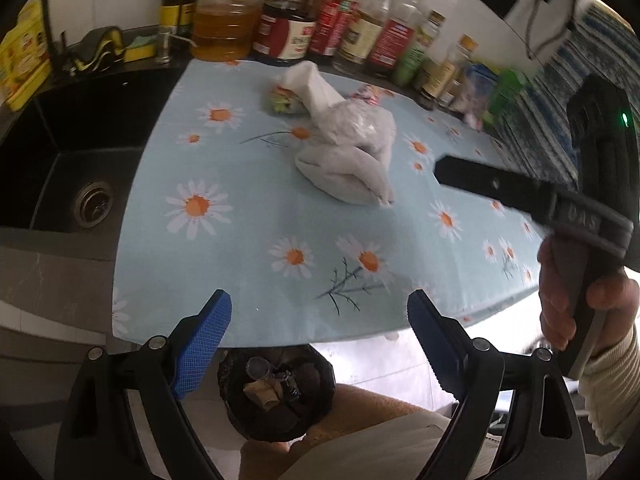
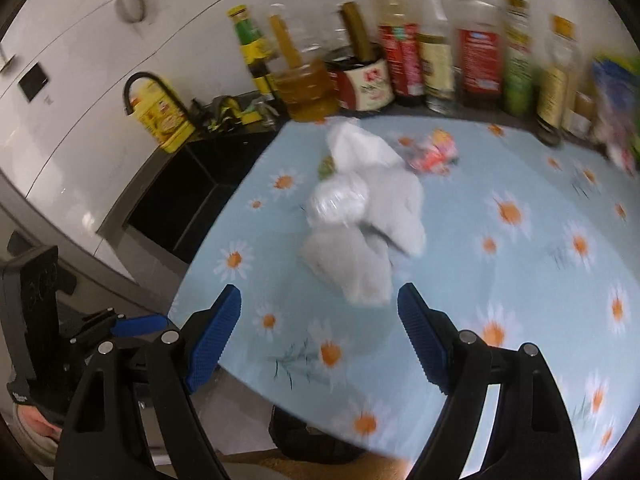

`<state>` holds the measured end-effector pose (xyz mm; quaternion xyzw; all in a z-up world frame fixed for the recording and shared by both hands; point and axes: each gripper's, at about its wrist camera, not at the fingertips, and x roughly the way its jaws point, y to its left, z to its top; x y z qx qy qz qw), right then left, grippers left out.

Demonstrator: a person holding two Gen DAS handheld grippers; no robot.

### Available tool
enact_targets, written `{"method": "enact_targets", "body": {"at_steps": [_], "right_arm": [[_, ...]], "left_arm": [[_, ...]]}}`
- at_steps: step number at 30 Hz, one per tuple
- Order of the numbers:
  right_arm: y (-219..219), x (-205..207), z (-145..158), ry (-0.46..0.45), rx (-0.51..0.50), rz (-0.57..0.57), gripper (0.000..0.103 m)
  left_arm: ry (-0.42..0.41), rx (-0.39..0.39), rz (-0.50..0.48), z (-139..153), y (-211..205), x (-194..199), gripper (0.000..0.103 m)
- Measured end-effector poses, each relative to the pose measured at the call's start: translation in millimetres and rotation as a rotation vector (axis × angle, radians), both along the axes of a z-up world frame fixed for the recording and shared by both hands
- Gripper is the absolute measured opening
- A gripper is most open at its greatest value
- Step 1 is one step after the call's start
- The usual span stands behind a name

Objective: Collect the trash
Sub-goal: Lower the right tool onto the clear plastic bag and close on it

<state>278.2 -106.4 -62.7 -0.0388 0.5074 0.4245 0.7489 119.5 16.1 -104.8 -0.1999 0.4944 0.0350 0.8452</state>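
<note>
A crumpled heap of white tissue and clear plastic [image 1: 348,152] [image 2: 360,232] lies mid-counter on a light-blue daisy cloth [image 1: 248,264]. Behind it sit a green-and-red wrapper [image 1: 280,100] [image 2: 326,166] and a pink wrapper [image 1: 366,94] [image 2: 434,152]. My left gripper [image 1: 320,312] hangs open and empty at the counter's front edge, above a black-lined bin [image 1: 276,392] holding scraps. My right gripper [image 2: 320,300] is open and empty just in front of the white heap. In the left wrist view a hand [image 1: 560,300] holds the right tool at the right.
A black sink [image 1: 60,184] lies left of the cloth, with a yellow tin [image 2: 164,116] and sponges behind it. A row of bottles and jars [image 1: 288,28] [image 2: 480,48] lines the back wall. The left tool's blue finger [image 2: 138,323] shows at lower left.
</note>
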Motion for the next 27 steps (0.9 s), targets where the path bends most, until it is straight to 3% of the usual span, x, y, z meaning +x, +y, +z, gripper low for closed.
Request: {"method": "enact_targets", "body": {"at_steps": [15, 27], "right_arm": [[78.9, 64.6, -20.1, -0.122, -0.054, 0.4, 0.081], [94.8, 72.5, -36.4, -0.169, -0.084, 0.554, 0.081]], "left_arm": [[0.073, -0.005, 0.251, -15.9, 3.4, 12.9, 0.087], [0.078, -0.017, 0.348, -22.0, 1.0, 21.1, 0.087]]}}
